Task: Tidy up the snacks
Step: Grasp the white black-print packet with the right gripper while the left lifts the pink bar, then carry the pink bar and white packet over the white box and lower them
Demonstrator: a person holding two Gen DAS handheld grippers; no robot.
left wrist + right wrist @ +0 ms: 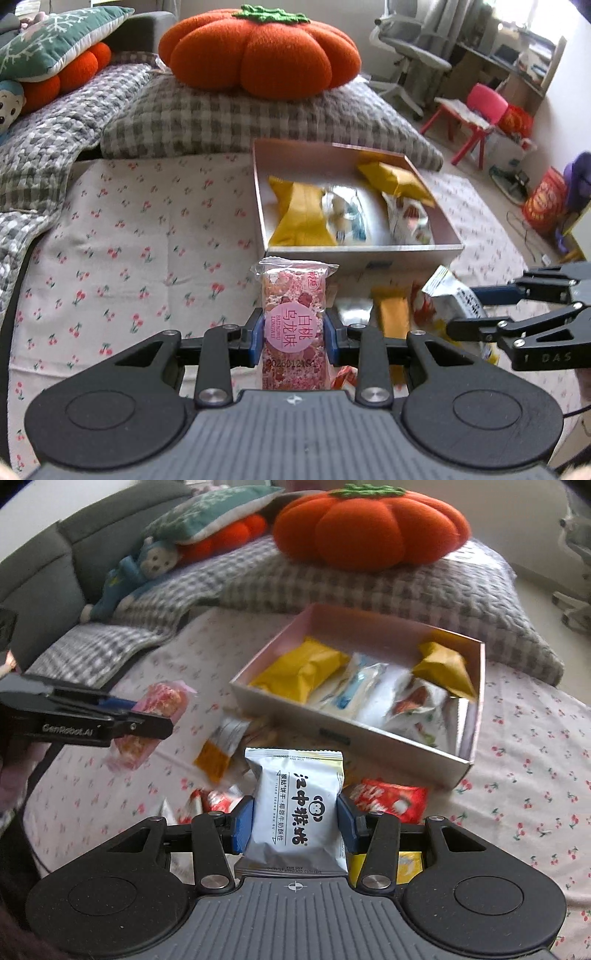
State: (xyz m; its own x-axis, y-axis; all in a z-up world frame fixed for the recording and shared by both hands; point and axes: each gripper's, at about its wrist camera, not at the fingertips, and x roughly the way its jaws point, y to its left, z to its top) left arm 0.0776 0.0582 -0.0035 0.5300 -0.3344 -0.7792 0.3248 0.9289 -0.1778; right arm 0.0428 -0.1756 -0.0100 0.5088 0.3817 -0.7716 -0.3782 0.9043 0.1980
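My left gripper pinches pink snack bar; right gripper clamps white biscuit packet. Box holds yellow packets, white packets.

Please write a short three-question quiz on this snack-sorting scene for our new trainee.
1. True or false: the left claw is shut on the pink snack bar.
2. What does the right claw hold? A) a red packet B) the white biscuit packet C) nothing
3. Fill in: the open box on the cherry-print sheet already holds two ____ packets, among others.

Key
1. True; both pads press its sides.
2. B; it is held upright between the blue pads.
3. Yellow: one yellow packet lies at the box's left, the other yellow packet at its far right corner.
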